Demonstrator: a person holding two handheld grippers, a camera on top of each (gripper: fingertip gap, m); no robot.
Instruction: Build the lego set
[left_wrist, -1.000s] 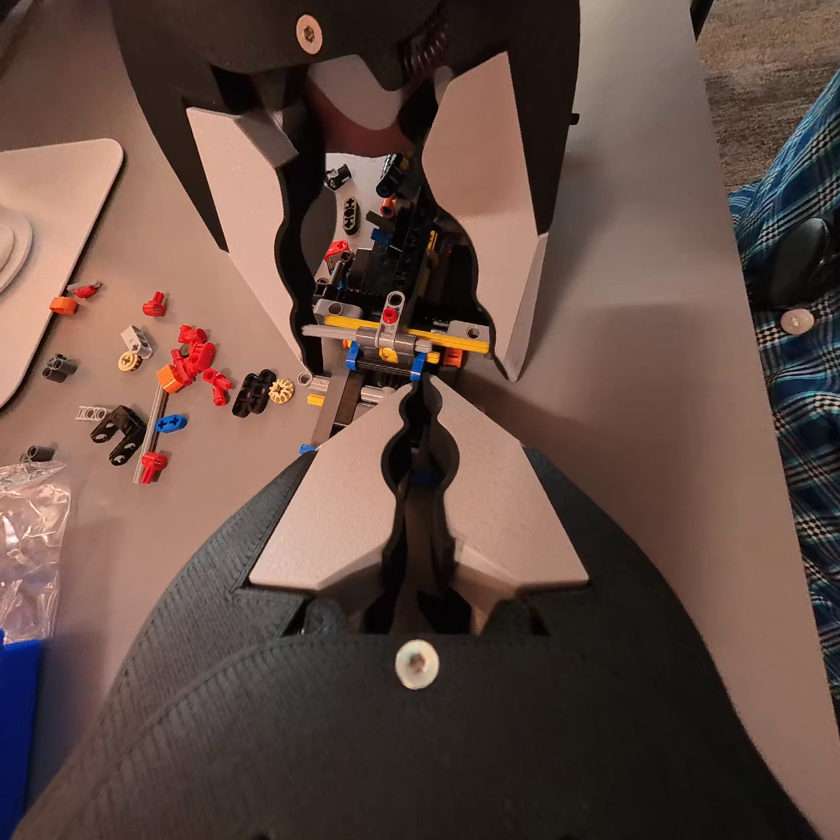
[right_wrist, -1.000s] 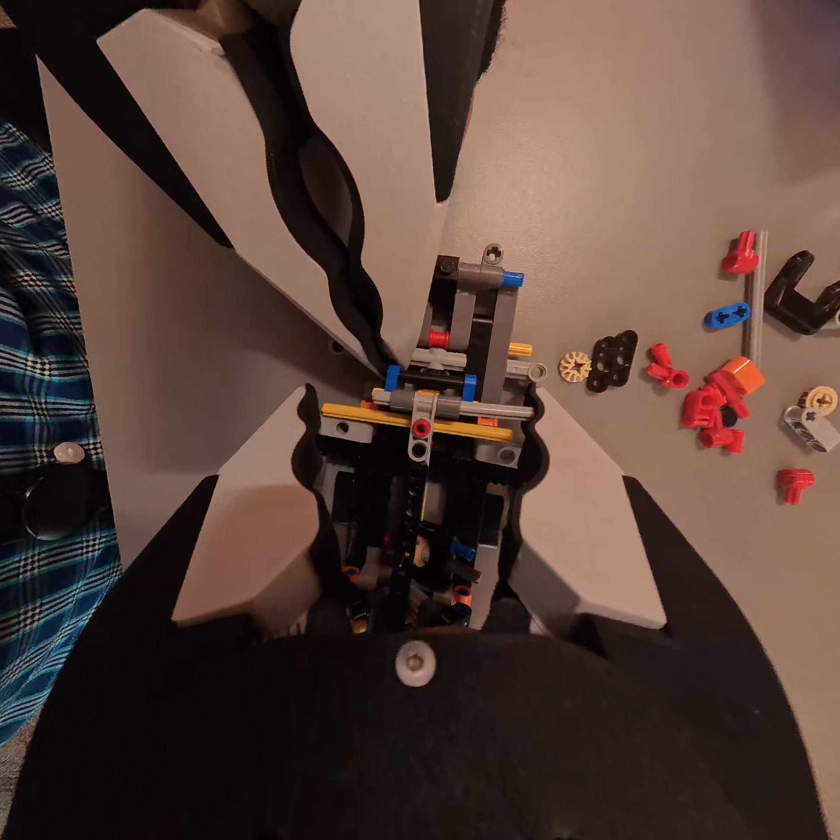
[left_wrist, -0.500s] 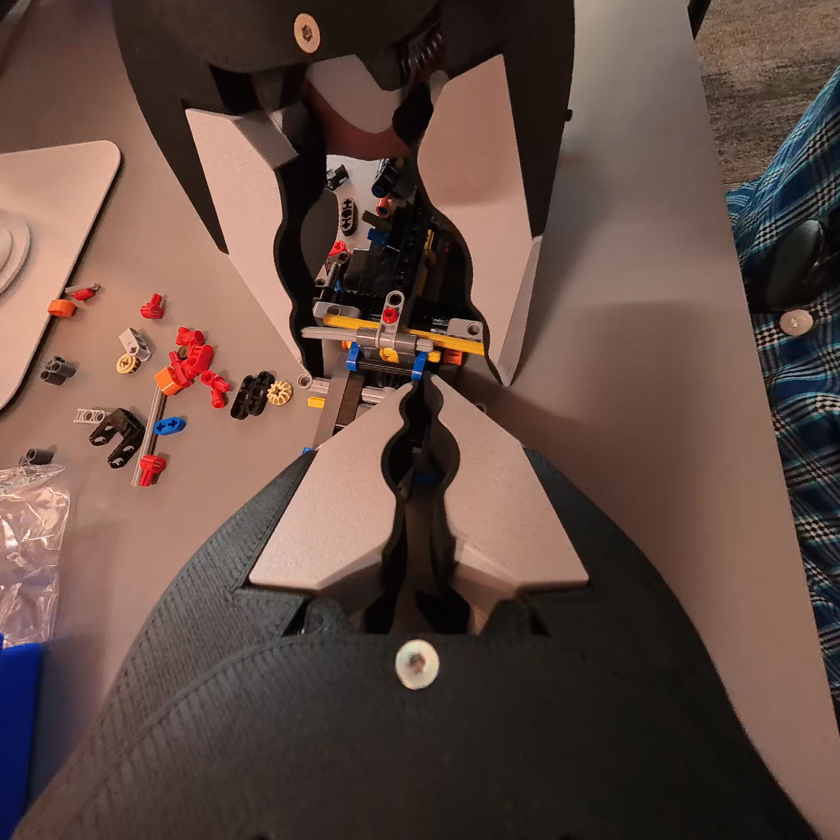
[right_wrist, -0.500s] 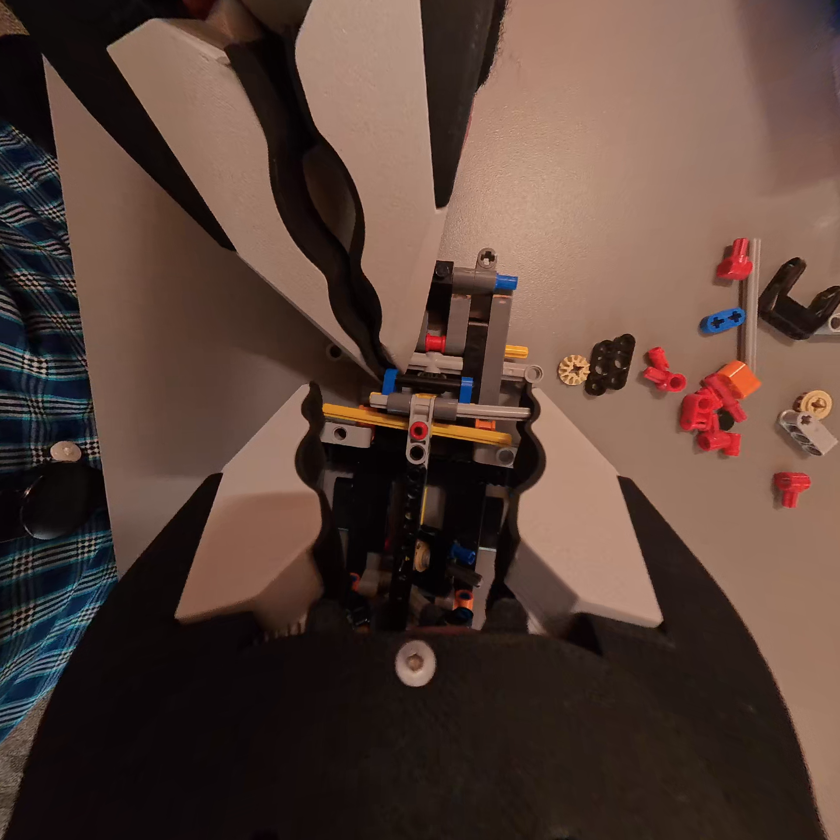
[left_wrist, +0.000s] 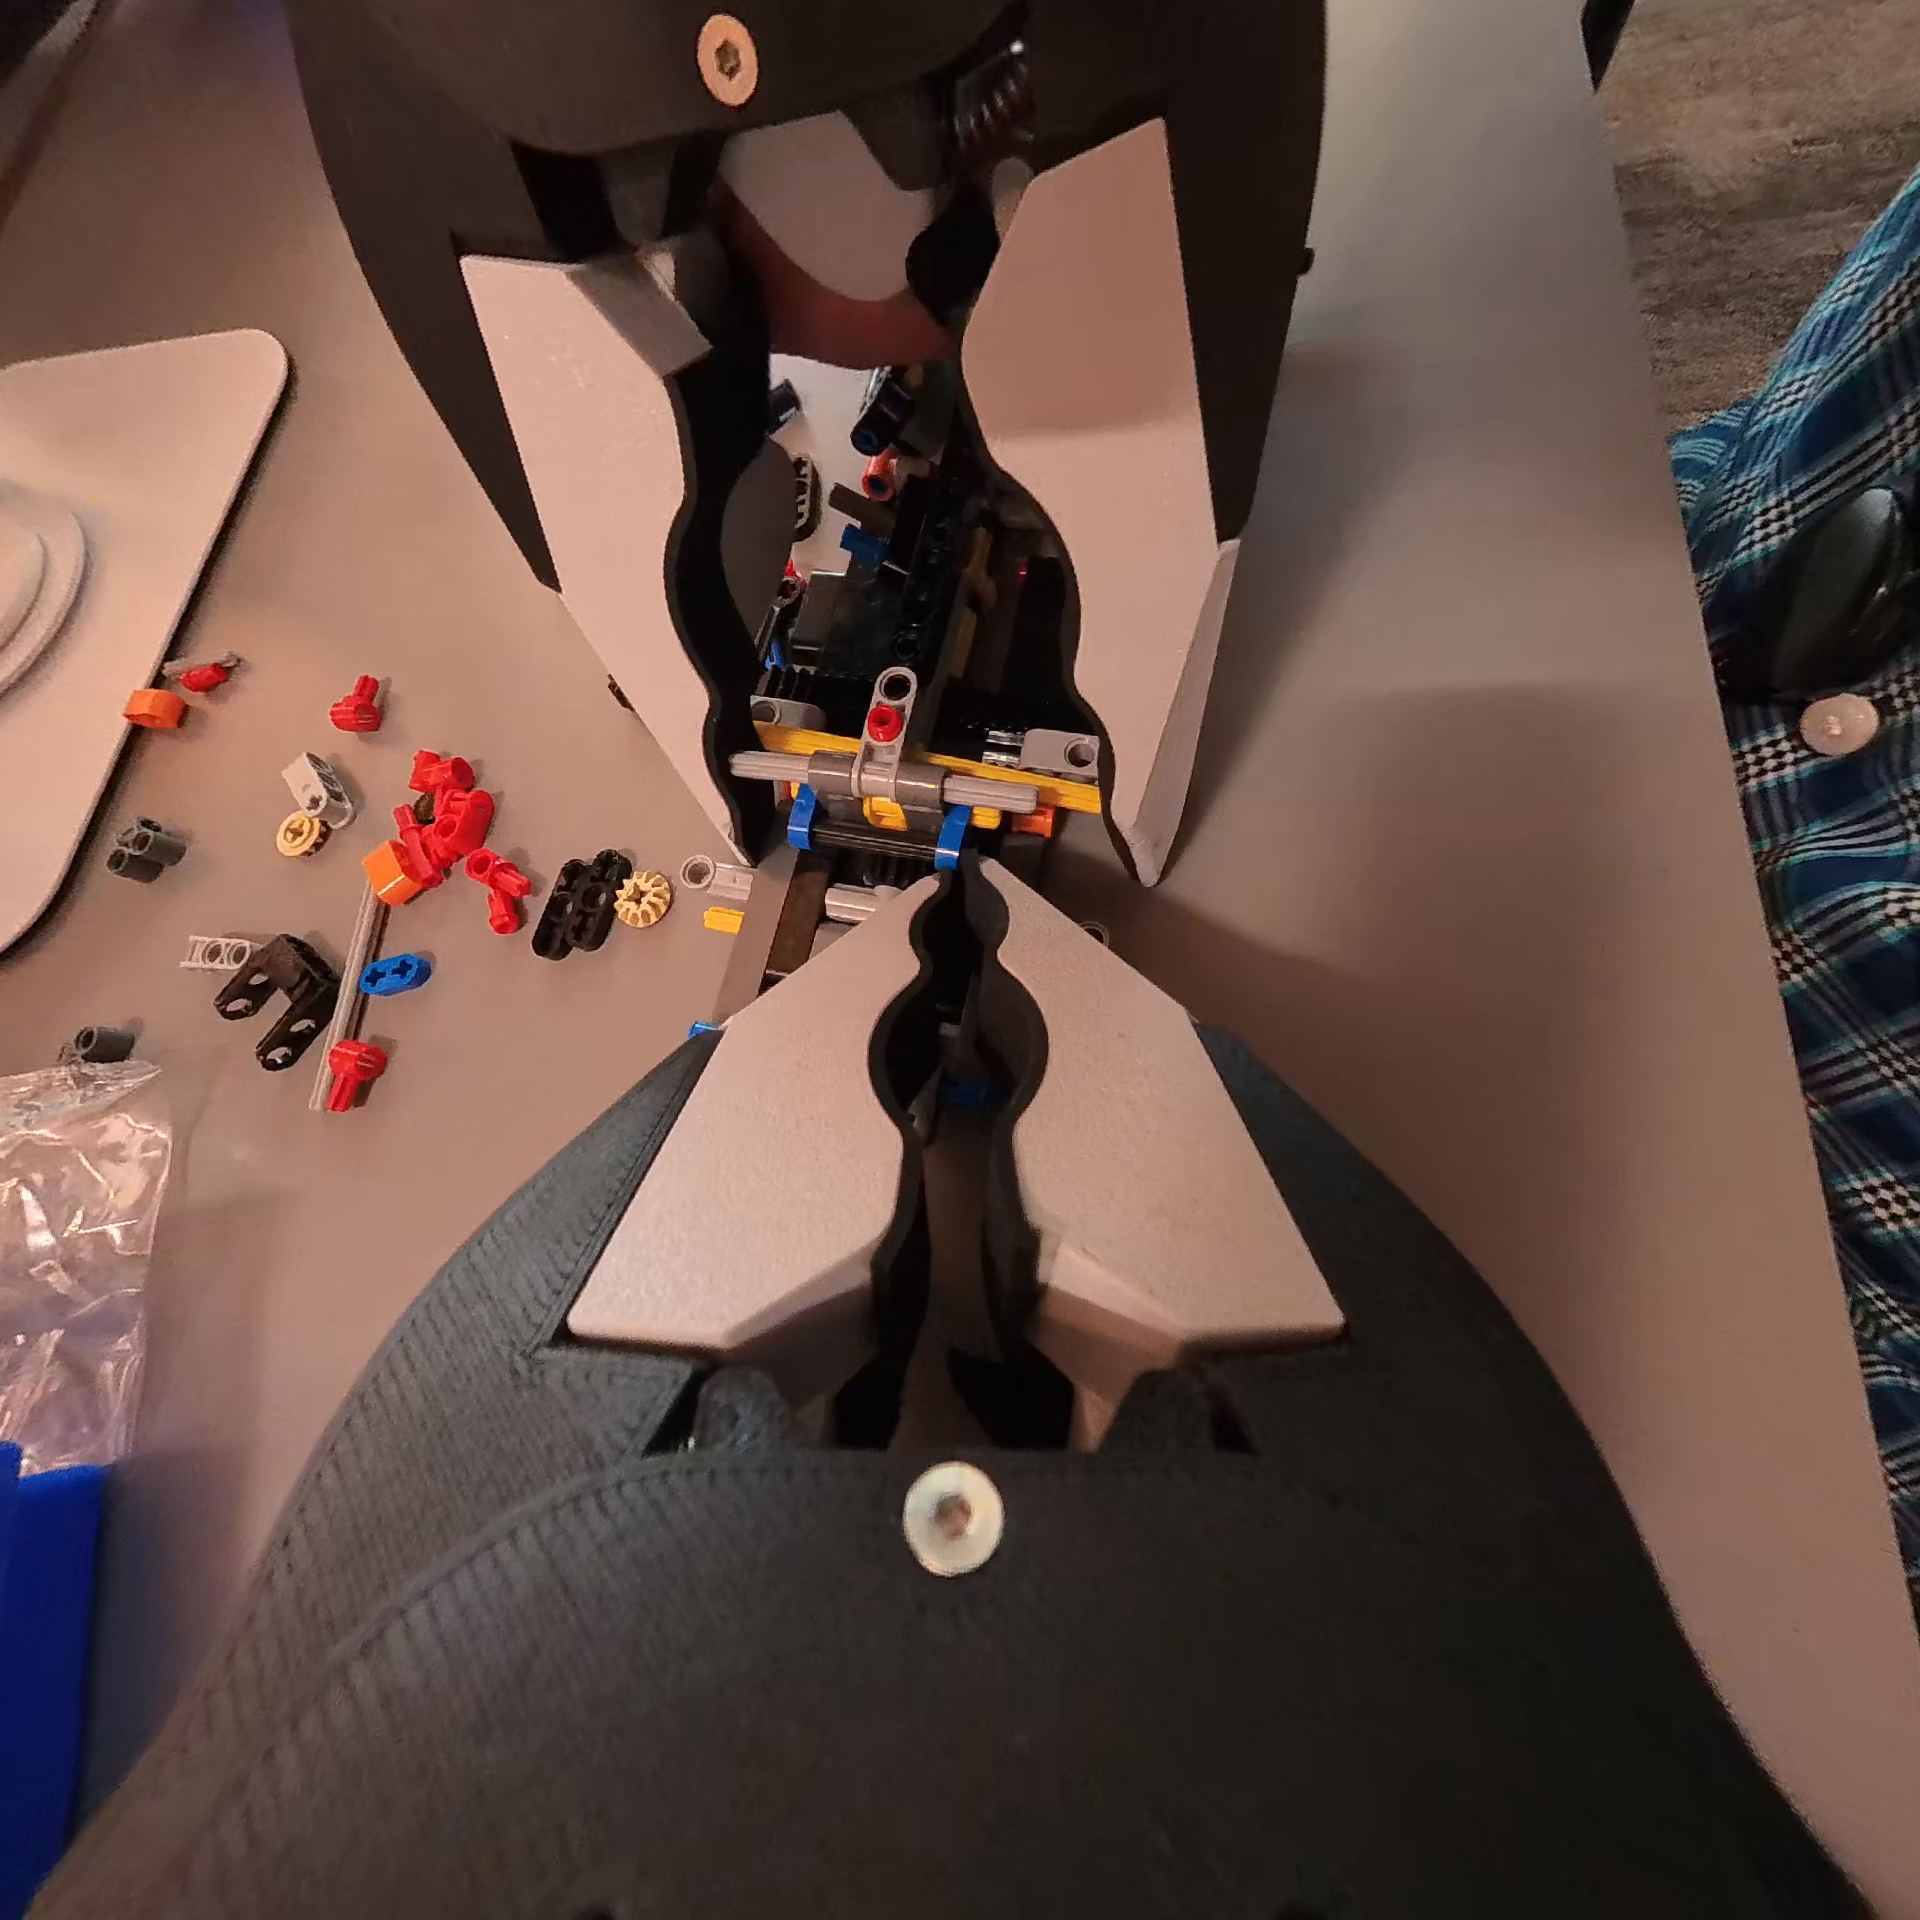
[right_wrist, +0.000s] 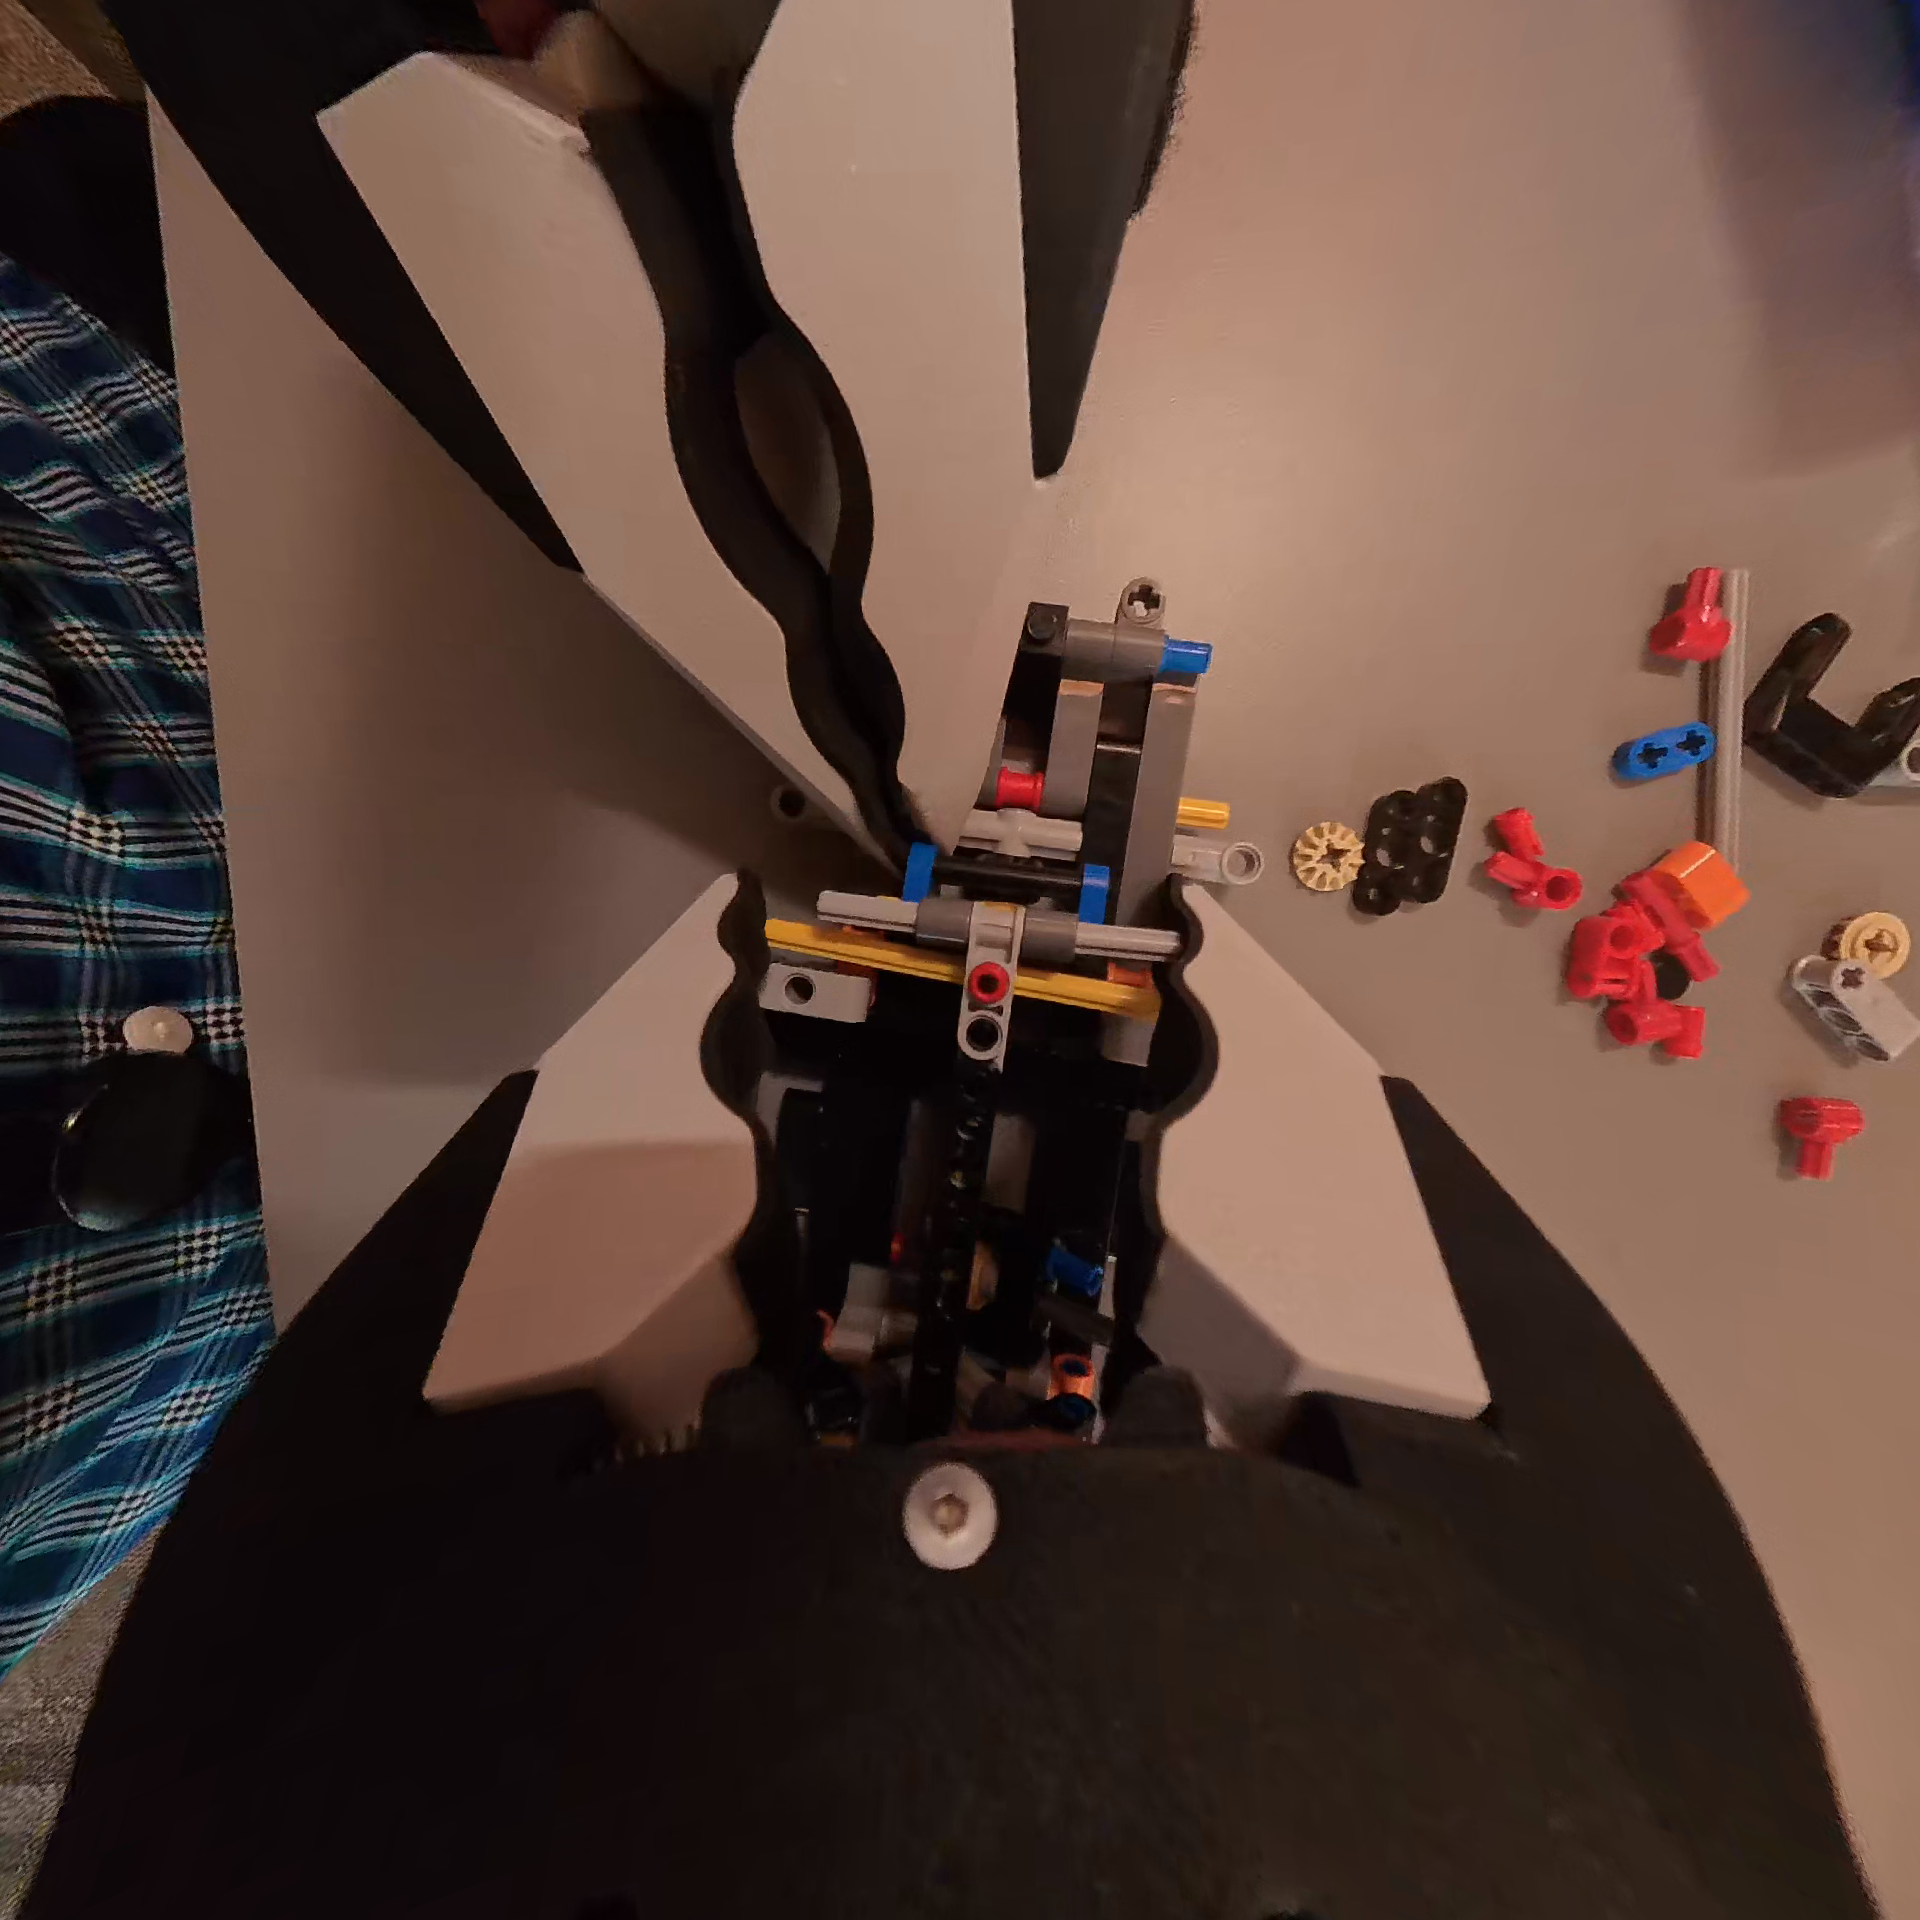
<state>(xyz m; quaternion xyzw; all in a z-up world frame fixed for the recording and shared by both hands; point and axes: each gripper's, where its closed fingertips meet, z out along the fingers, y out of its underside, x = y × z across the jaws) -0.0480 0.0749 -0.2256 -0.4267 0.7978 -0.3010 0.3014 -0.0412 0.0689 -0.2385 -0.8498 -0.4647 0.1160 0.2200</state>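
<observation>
The lego set (right_wrist: 997, 977), a half-built black and grey frame with a yellow beam and a grey axle across it, lies on the grey bench (left_wrist: 1403, 935) between the two claws, which face each other over it. The right claw (right_wrist: 961, 925) is clamped across the wide black body of the model, one finger (right_wrist: 623, 1143) pressed to each side of it. The left claw (left_wrist: 951, 883) comes in from the opposite end with its tips nearly pressed together, pinching at the narrow blue-and-black part of the build just beyond the grey axle; what exactly sits between the tips is too small to tell. In the left wrist view, loose parts are scattered on the bench to the left of the model: a cluster of red connectors (left_wrist: 447, 810), an orange piece (left_wrist: 390, 873), a tan gear (left_wrist: 642, 896) touching a black liftarm (left_wrist: 580, 902), a blue liftarm (left_wrist: 395, 975), and a black bracket (left_wrist: 275, 987). A clear plastic bag (left_wrist: 73, 1226) lies at the left edge, and a blue plaid sleeve (left_wrist: 1839, 831) shows past the bench's right edge.
</observation>
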